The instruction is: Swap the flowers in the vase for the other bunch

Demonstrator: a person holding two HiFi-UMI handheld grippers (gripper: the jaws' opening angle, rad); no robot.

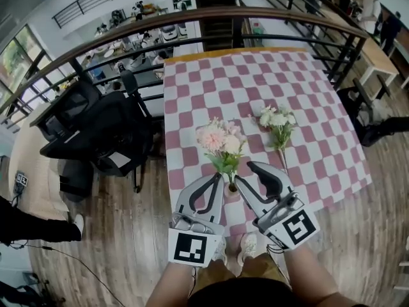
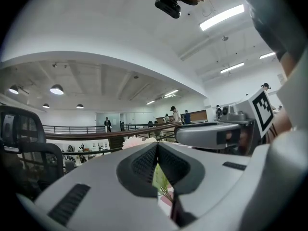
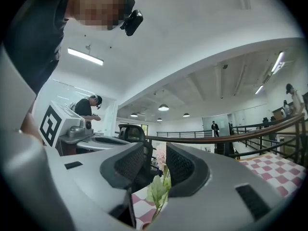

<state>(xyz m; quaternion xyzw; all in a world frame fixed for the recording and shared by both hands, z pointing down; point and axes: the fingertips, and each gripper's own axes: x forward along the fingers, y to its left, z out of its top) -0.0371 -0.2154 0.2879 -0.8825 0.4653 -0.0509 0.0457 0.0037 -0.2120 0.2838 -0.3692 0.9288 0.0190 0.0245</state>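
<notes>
A bunch of pink flowers (image 1: 220, 142) stands in a small vase (image 1: 231, 190) near the front edge of the pink-and-white checked table (image 1: 307, 82). A white bunch (image 1: 277, 119) lies flat on the cloth to its right. My left gripper (image 1: 217, 178) (image 2: 156, 148) sits just left of the stems, jaws shut at the tips; a green leaf shows through the slit below them. My right gripper (image 1: 245, 172) (image 3: 156, 153) is open just right of the vase. Its view shows the pink bloom (image 3: 160, 160) and leaves in the gap between the jaws.
A black office chair (image 1: 96, 130) stands left of the table on the wooden floor. A curved railing (image 1: 192, 18) runs behind the table's far edge. The person's shoes (image 1: 246, 245) are below the table's front edge. People stand far off in the hall.
</notes>
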